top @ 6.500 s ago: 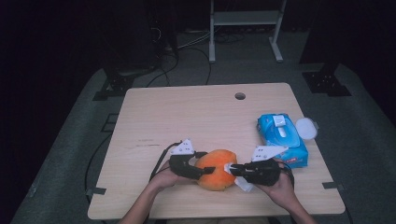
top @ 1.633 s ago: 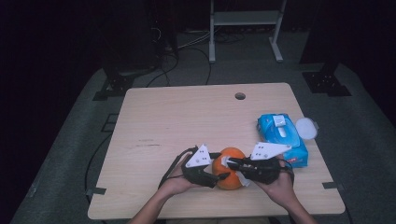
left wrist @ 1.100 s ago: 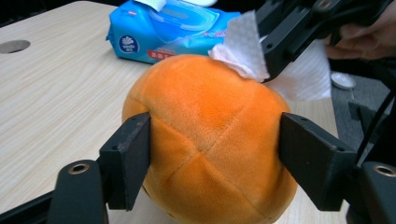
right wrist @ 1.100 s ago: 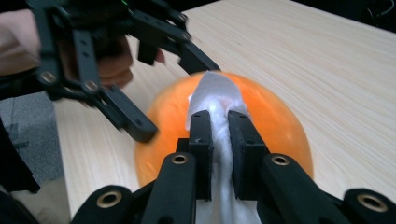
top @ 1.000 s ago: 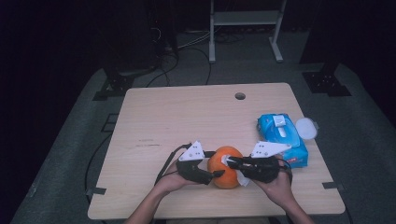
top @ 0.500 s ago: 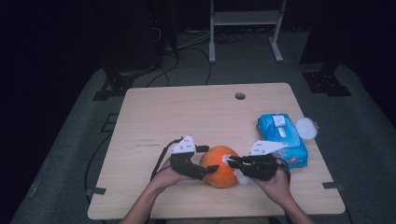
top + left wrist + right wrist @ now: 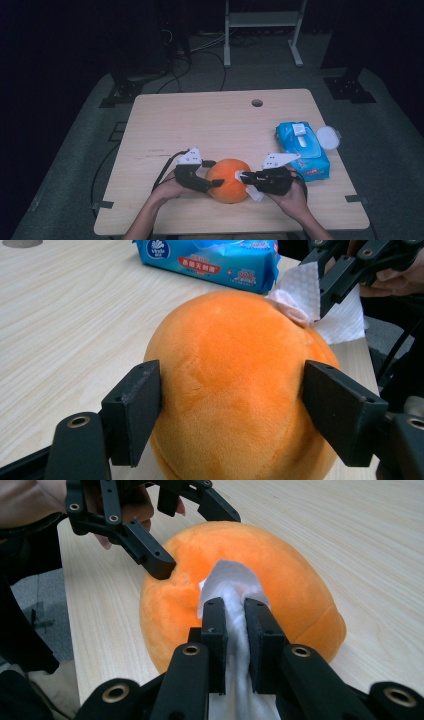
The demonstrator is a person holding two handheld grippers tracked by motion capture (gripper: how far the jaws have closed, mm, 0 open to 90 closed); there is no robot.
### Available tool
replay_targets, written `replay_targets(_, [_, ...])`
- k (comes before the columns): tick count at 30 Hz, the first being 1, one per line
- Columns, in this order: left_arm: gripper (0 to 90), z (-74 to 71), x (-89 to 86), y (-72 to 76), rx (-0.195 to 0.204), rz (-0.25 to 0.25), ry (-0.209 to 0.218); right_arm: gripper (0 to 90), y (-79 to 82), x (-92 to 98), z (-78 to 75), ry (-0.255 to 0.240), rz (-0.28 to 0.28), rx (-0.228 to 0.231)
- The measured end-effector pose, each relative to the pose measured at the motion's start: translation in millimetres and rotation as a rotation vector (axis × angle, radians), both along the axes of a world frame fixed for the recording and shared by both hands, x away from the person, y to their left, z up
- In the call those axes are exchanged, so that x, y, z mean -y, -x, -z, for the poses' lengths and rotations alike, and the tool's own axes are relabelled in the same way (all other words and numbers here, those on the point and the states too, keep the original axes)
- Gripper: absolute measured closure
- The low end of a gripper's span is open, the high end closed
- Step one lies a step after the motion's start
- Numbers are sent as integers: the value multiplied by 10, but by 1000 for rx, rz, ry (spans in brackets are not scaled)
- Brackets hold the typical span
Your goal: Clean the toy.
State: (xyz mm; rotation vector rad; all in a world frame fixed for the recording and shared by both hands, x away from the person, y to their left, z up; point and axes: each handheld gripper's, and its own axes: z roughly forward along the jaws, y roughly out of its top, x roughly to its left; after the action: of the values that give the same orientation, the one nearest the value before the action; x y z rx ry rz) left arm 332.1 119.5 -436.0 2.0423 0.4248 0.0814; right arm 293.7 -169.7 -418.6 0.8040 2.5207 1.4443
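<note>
While R gripper (image 7: 234, 605) still pinches wipe (image 7: 232, 587), L gripper (image 7: 232, 405) dropped beside plush (image 7: 228, 179), jaws closing, touching.

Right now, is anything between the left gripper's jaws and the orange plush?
No. In the left gripper view, the left gripper straddles the orange plush, its jaws right against each side. The white wipe in the right gripper touches a different spot.

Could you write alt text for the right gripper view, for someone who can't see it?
A claw pinches a white wipe against an orange plush ball on a wooden table. The other claw straddles the ball's far side.
</note>
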Motion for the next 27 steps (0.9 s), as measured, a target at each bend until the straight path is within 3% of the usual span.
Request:
replay_targets(6, [253, -1, -21, -7, -9, -4, -5, 790, 2, 56, 6, 2, 13, -3])
replay_targets(8, [204, -47, 13, 15, 32, 5, 18, 790, 8, 37, 3, 9, 13, -4])
replay_targets(10, [183, -91, 72, 44, 101, 14, 44, 789, 21, -7, 3, 20, 10, 8])
replay_targets(13, [216, -91, 147, 63, 124, 20, 4, 787, 43, -45, -18, 24, -7, 26])
replay_targets(15, [245, -63, 113, 37, 94, 9, 12, 787, 41, -22, -20, 26, -2, 27])
replay_targets(17, [261, -27, 35, -4, 71, -20, -5, 788, 14, 20, -5, 24, 7, 17])
replay_targets(20, [261, 18, -74, -41, 17, -31, 20, 787, -29, 89, 61, 49, 32, -11])
replay_targets(22, [261, 24, -62, -28, 21, -21, 24, 786, -43, 125, 90, 52, 42, -23])
replay_targets(27, [262, 14, 7, 1, 38, 4, 13, 786, -33, 56, -27, -7, 31, 6])
